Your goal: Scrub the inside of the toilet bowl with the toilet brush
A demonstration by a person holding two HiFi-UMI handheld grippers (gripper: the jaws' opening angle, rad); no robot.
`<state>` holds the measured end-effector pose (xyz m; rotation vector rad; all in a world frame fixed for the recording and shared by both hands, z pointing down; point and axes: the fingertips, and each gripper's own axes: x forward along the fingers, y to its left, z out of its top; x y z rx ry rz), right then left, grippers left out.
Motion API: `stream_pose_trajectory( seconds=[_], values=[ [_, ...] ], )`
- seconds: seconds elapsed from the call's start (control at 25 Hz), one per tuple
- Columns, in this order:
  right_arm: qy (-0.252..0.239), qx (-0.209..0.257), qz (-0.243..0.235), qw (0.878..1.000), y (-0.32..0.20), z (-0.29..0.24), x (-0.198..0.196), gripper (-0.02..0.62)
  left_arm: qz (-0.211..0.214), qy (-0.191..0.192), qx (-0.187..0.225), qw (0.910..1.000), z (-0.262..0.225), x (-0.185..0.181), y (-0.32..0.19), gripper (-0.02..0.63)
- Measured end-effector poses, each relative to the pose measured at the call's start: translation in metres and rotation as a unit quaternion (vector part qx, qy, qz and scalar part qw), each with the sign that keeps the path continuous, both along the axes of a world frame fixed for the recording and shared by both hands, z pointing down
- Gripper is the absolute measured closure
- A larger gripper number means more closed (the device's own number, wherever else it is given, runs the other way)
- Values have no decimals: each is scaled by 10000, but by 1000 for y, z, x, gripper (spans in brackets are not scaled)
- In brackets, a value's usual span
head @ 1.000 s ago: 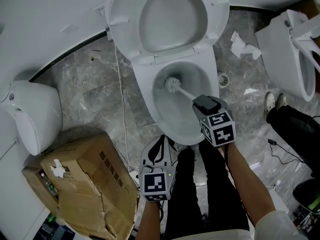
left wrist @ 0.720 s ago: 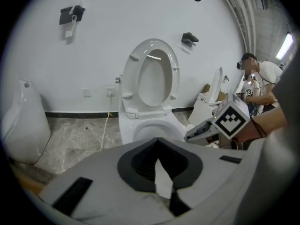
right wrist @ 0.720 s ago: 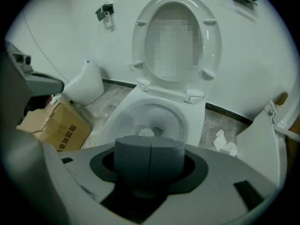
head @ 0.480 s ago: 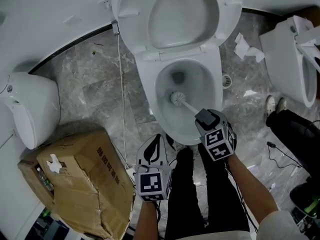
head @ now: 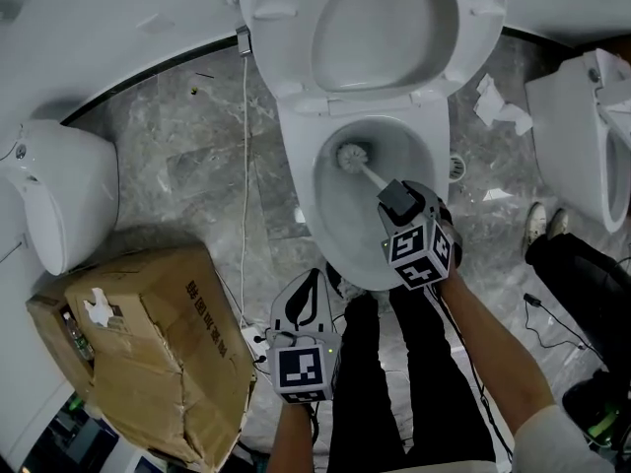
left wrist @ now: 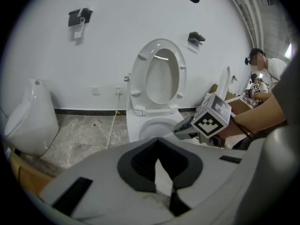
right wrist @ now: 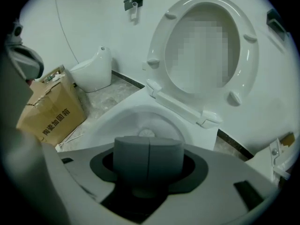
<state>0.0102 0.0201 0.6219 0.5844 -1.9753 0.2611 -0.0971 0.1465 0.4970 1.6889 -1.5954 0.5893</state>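
Observation:
The white toilet bowl (head: 335,230) stands open with its seat and lid (head: 380,28) raised. The toilet brush's white head (head: 350,156) rests against the bowl's far left inner wall. Its thin handle (head: 373,177) slants back to my right gripper (head: 396,201), which is shut on the grey grip end (right wrist: 149,161). The right gripper view looks down into the bowl (right wrist: 117,121), with a little of the brush head (right wrist: 146,133) showing past the grip. My left gripper (head: 314,276) hangs short of the bowl's front rim, above the floor, shut and holding nothing (left wrist: 165,184).
A crumpled cardboard box (head: 148,363) lies at the left front, with a white fixture (head: 59,205) behind it. Another toilet (head: 582,136) stands at the right, with crumpled paper (head: 498,111) and a floor drain (head: 456,167) nearby. A white cable (head: 244,185) runs along the floor. Another person's shoes (head: 542,223) are at the right.
The brush head came down toward the middle of the bowl, then went back up to the far left wall. My right gripper rolled with it. The left gripper stayed put.

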Motion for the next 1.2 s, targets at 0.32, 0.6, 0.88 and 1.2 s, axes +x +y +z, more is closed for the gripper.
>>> stream_pose_trajectory(
  seconds=[0.32,0.6,0.88,1.2],
  values=[
    [83,119,162,9998,-38,3,18,331,-258,-3,203,9995,3,10,6,580],
    [262,105,189,9994,-41,-8,59,328,-493,131,295,9983,0,23,-3,580],
    [741,-104,17,9972,-20,-5,103,328,-303,163,551,9979,-19,46,-27,580],
    [1020,-545,-158,9932,22,1,132,328,-392,110,523,9978,-19,37,-18,580]
  ],
)
